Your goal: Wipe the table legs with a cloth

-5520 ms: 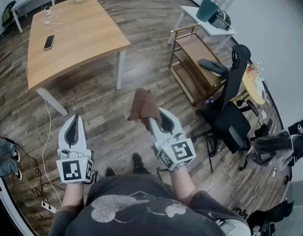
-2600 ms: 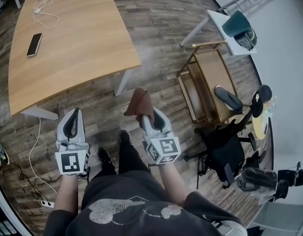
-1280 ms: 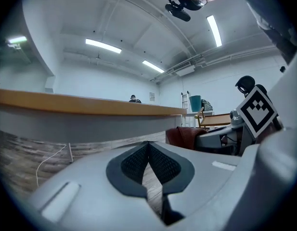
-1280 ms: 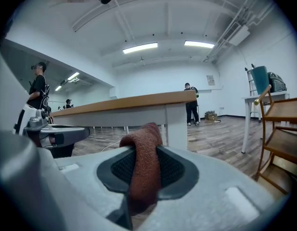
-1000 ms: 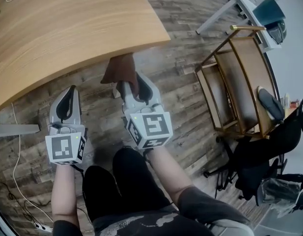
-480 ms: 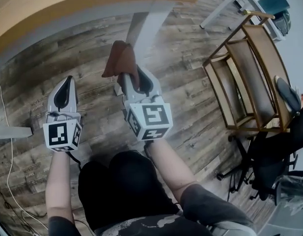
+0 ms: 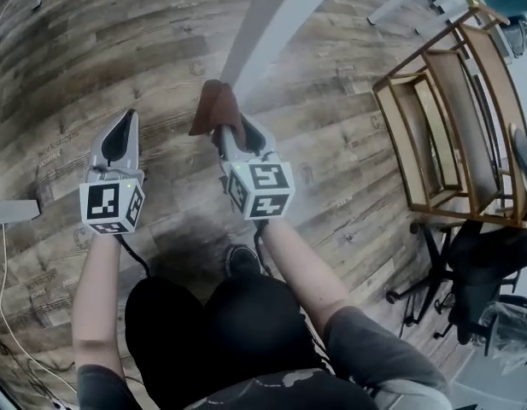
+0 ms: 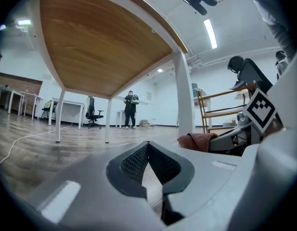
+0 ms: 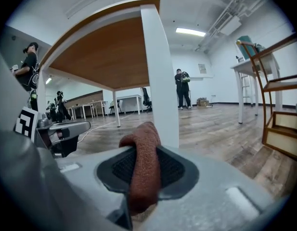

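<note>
My right gripper (image 7: 222, 125) is shut on a rust-brown cloth (image 7: 214, 108) that bunches out past its tips. In the right gripper view the cloth (image 9: 144, 163) sits just in front of a white table leg (image 9: 160, 76) under the wooden tabletop (image 9: 107, 57). From the head view that leg (image 7: 276, 26) slants up from the cloth. My left gripper (image 7: 129, 118) is shut with nothing in it, low over the wood floor to the left. The left gripper view shows the leg (image 8: 184, 97) and the cloth (image 8: 199, 140) to its right.
A wooden shelf rack (image 7: 447, 118) stands at the right, with a black office chair (image 7: 481, 263) beyond it. A white cable (image 7: 2, 314) lies on the floor at the left. People (image 9: 182, 88) stand far off in the room, near other white tables (image 8: 71, 110).
I have crouched down below the tabletop. Both grippers dropped toward the floor, and the cloth now sits at the foot of the white leg.
</note>
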